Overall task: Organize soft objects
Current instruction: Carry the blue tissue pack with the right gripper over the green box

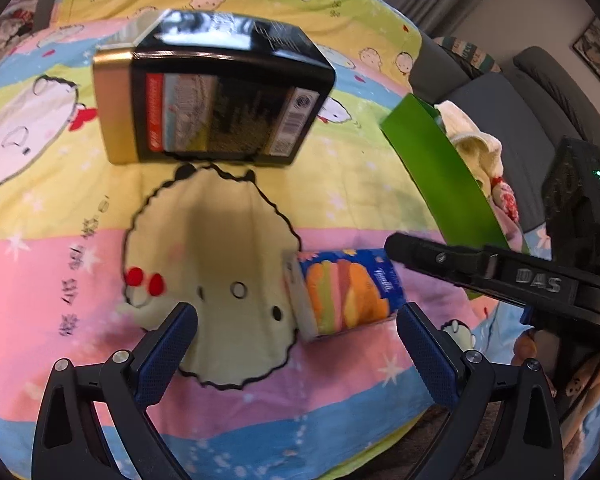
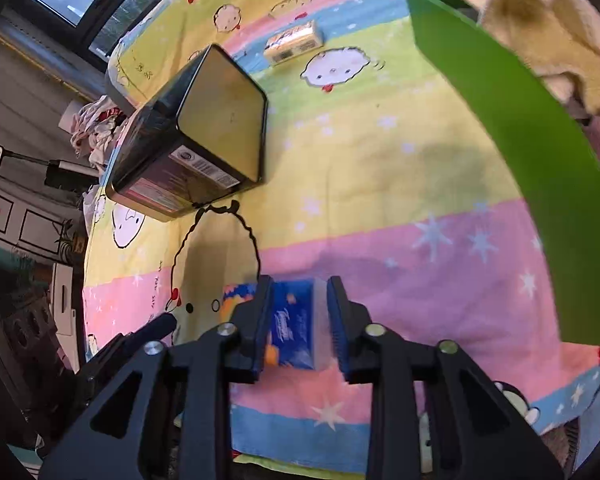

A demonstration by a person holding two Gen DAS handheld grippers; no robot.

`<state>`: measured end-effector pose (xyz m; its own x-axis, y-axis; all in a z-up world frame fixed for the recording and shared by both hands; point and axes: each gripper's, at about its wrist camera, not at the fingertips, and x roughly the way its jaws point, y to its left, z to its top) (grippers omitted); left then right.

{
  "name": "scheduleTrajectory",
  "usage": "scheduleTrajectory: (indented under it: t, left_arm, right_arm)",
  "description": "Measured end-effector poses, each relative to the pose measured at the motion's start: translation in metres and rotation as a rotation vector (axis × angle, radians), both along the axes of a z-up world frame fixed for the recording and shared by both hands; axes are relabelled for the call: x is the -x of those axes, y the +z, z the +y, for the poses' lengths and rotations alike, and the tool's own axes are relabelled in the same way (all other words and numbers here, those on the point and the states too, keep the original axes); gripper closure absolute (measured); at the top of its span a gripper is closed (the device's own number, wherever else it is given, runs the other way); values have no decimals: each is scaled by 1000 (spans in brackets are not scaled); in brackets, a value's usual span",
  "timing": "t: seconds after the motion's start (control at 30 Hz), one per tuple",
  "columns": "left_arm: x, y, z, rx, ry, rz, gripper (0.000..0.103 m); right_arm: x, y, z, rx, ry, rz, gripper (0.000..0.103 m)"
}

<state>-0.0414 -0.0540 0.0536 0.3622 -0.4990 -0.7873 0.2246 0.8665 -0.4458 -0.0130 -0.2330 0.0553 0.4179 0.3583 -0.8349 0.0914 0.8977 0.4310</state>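
A bed with a pastel cartoon sheet fills both views, with a window and cabinets off to the left of the right claw and a grey sofa beyond the bed's far edge.

The right claw has its jaws on either side of the blue tissue pack, which lies on the sheet directly between the pads; a thin gap seems to remain at the right pad, so I judge it closing, not yet clamped. The left claw is spread wide and holds nothing; the same pack lies just ahead of it, toward its right finger.

Ahead and to the right of the right claw stands the green bin with a cream towel in it. Ahead-left sits a black tin, and farther ahead a second, yellow tissue pack.

To do the grasp well: squeeze across the pack's narrow sides, evenly and gently, since it will give. Lift straight up before swinging right, and clear the bin's rim before letting go. Keep the left claw back, out of the path.
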Motion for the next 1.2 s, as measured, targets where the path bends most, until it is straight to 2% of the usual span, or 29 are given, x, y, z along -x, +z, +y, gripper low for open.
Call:
scheduleTrajectory:
  t: [0.03,0.07,0.1,0.23,0.3,0.33,0.37,0.5,0.6,0.77,1.0,1.2]
  left_arm:
    - [1,0,-2,6,-1,-4,3]
    - [3,-1,-3,11,-2,-9,6]
    - [3,-1,-5,16,-7,-10,9]
    - [0,-11,-16,29,-41,23,39]
    - [-1,-14,-18,11,-41,19,41]
    - [0,-13,-18,18,-41,6,49]
    - [0,-11,-21,15,-54,2,51]
    - [3,-5,-27,12,-70,-20,52]
    - [7,13,-38,31,-95,-62,52]
    - [5,47,-69,74,-175,-154,52]
    - [-5,83,-142,139,-335,-239,52]
    - [-10,91,-206,164,-458,-249,52]
  right_arm:
    - [3,3,-2,6,-6,-11,54]
    - [5,6,-4,7,-14,-23,50]
    - [10,8,-4,3,-16,-36,50]
    - [14,-1,3,-46,31,-17,50]
    - [12,-9,7,-56,55,2,55]
    - [12,-13,9,-61,56,14,60]
    - [11,-18,11,-63,53,23,62]
    - [17,-16,8,-66,21,11,62]
    - [26,0,5,-11,10,-44,63]
    - [41,37,-24,12,-71,-164,63]
    - [70,84,-91,82,-265,-302,62]
    - [94,97,-141,112,-418,-334,61]
